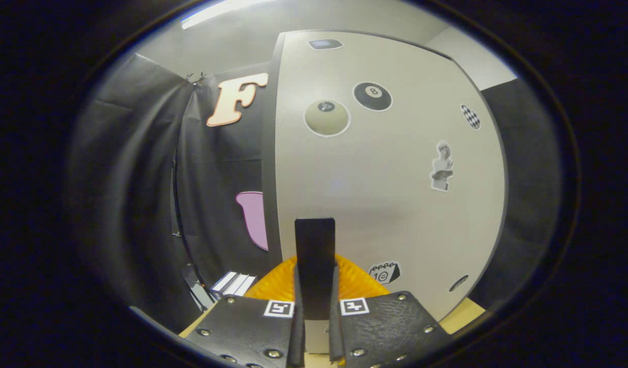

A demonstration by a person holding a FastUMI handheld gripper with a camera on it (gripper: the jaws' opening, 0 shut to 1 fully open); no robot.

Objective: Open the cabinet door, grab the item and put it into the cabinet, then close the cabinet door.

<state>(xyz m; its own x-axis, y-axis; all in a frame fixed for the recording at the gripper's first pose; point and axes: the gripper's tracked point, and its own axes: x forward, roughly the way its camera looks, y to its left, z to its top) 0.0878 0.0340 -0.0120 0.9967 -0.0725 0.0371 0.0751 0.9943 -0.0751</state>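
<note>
Gripper view: a flat dark handle (315, 255) stands upright between the fingers, its long axis running toward 12 o'clock, and the gripper (316, 327) looks clamped on it, both fingers pressed against its sides. Behind it sits an orange ribbed item (273, 283), just ahead of the fingers. Beyond, the pale cabinet door (385, 204) with stickers appears closed, spreading from 12 to 3 o'clock. The coming pull probably runs back toward the holder, away from the door.
</note>
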